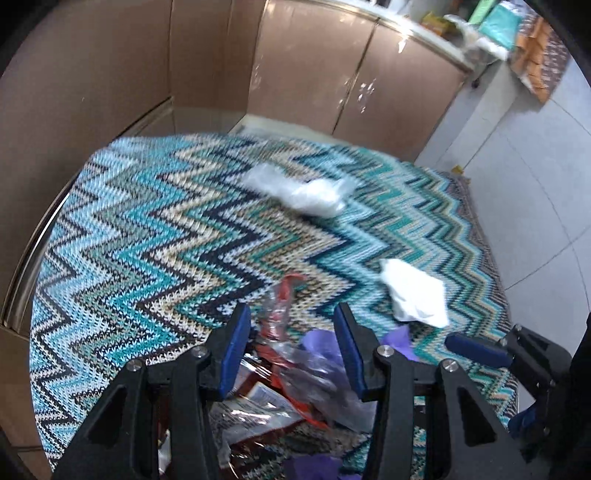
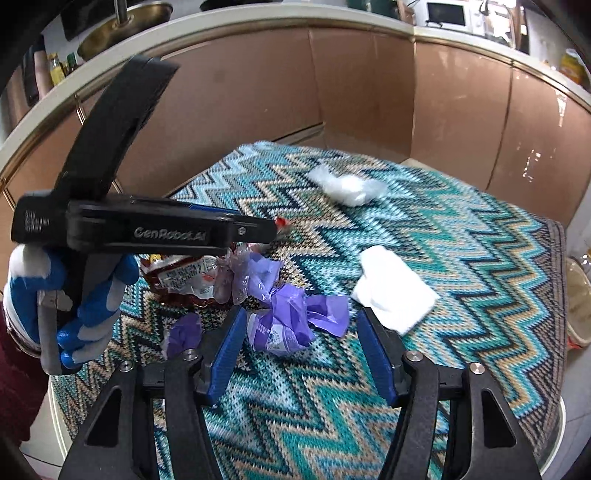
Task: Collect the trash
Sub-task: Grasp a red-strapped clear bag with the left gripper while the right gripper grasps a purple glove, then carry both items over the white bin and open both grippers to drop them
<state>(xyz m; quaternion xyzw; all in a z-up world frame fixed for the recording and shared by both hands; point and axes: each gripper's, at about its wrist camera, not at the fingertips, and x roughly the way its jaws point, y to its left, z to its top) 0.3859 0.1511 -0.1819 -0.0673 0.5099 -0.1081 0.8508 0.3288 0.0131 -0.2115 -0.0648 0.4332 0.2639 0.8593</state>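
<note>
Trash lies on a table with a zigzag knit cloth point(image 2: 461, 258). My left gripper point(image 1: 291, 321) is open just above a red-and-clear plastic wrapper point(image 1: 280, 325), with purple wrapper bits point(image 1: 321, 343) between its fingers. It shows from the side in the right wrist view point(image 2: 275, 229), over the red snack wrapper point(image 2: 184, 277). My right gripper point(image 2: 299, 325) is open and empty, just short of a crumpled purple wrapper point(image 2: 291, 317). A white tissue point(image 2: 391, 288) lies to its right and also shows in the left wrist view point(image 1: 413, 291). A clear crumpled plastic bag point(image 2: 347, 186) lies farther back.
Brown cabinet fronts point(image 2: 369, 92) curve around the far side of the table. A counter above holds a brass bowl point(image 2: 125, 26) and a microwave point(image 2: 447, 14). Grey tiled floor point(image 1: 535, 184) lies past the table's right edge. A small purple piece point(image 2: 183, 332) sits by my right gripper's left finger.
</note>
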